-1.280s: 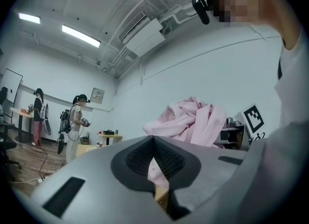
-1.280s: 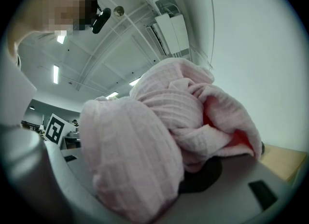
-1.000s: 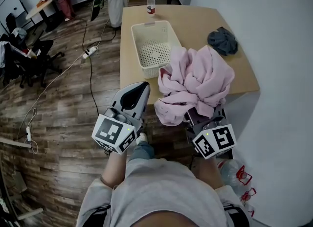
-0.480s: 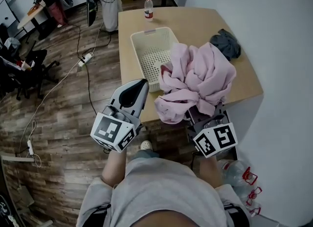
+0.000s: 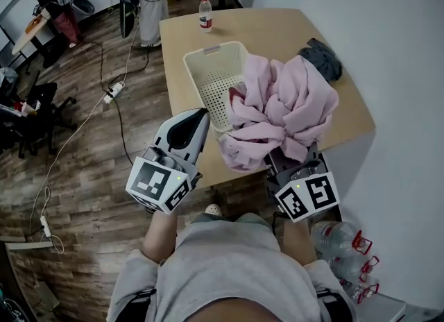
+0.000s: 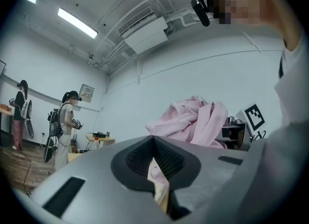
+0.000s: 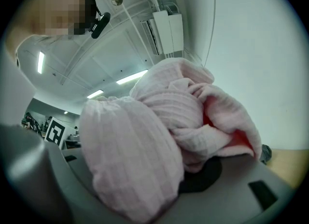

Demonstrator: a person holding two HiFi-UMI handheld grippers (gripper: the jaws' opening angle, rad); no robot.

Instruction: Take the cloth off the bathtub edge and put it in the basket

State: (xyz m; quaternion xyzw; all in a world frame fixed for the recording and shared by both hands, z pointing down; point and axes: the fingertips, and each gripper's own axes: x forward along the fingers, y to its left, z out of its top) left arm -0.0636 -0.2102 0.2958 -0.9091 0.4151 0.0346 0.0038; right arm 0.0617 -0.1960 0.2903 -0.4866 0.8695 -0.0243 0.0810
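A bulky pink cloth (image 5: 281, 109) hangs bunched from my right gripper (image 5: 291, 168), which is shut on it; the fingertips are buried under the folds. In the right gripper view the pink cloth (image 7: 159, 136) fills the space over the jaws. The cloth overlaps the near right rim of the cream perforated basket (image 5: 208, 71) on the wooden table (image 5: 277, 29). My left gripper (image 5: 189, 125) is held left of the cloth at the table's near edge, jaws together and holding nothing. The left gripper view shows the left gripper (image 6: 154, 165) with its pads meeting and the cloth (image 6: 193, 121) beyond.
A dark grey cloth (image 5: 320, 60) lies on the table's right side and a plastic bottle (image 5: 205, 12) stands at its far edge. Water bottles (image 5: 347, 244) sit on the floor at the right. Cables and a power strip (image 5: 111, 91) lie on the wood floor. People (image 6: 65, 121) stand far off.
Both grippers and the pink cloth have moved forward toward the table. The cloth now covers more of the basket's near right rim.
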